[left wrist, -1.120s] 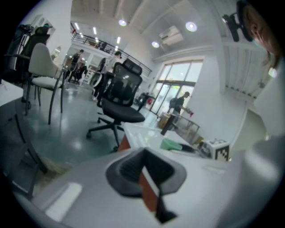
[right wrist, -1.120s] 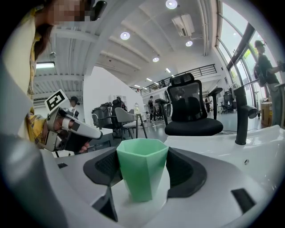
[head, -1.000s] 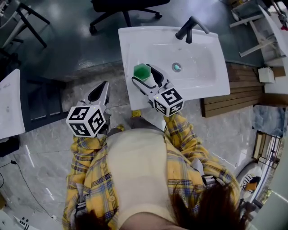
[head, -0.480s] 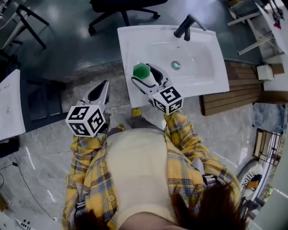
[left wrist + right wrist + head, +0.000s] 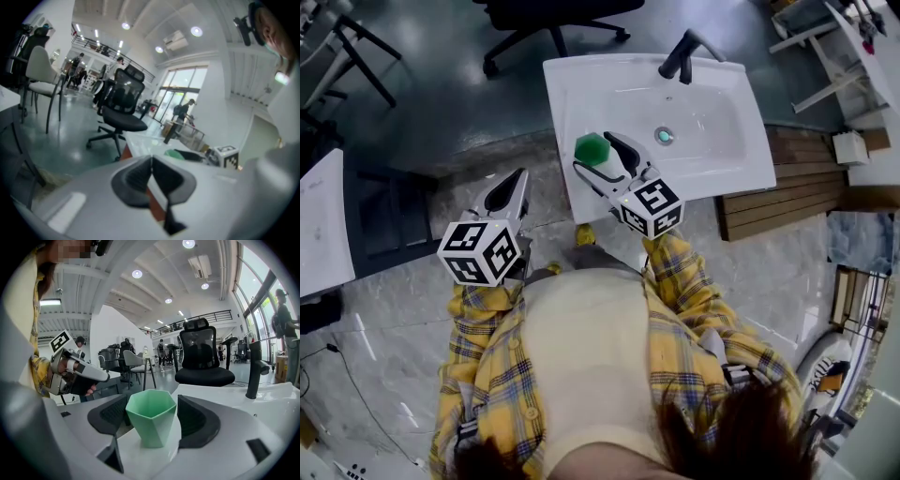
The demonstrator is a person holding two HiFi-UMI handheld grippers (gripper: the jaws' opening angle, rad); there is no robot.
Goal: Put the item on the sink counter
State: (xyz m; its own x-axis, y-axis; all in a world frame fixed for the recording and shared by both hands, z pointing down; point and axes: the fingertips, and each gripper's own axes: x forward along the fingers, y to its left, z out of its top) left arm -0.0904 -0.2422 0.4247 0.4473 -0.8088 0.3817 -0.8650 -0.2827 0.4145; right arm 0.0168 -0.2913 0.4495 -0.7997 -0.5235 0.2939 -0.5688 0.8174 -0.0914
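Observation:
A mint-green faceted cup (image 5: 592, 148) stands upright on the white sink counter (image 5: 561, 98), at its near left rim. My right gripper (image 5: 592, 153) is open, with one jaw on each side of the cup (image 5: 151, 420). In the right gripper view a thin gap shows beside the right pad (image 5: 197, 420), and the left pad sits very near the cup wall. My left gripper (image 5: 519, 176) hangs shut and empty over the floor, left of the sink. Its jaws meet in the left gripper view (image 5: 151, 161).
A dark faucet (image 5: 680, 56) rises at the sink's far edge, with the drain (image 5: 664, 136) in the basin. A black office chair (image 5: 553, 14) stands beyond the sink. A wooden platform (image 5: 787, 187) lies to the right and a white table (image 5: 319, 225) at far left.
Almost nothing: the cup and my right gripper stay at the sink's left rim, shifted only slightly in view. The left gripper holds still.

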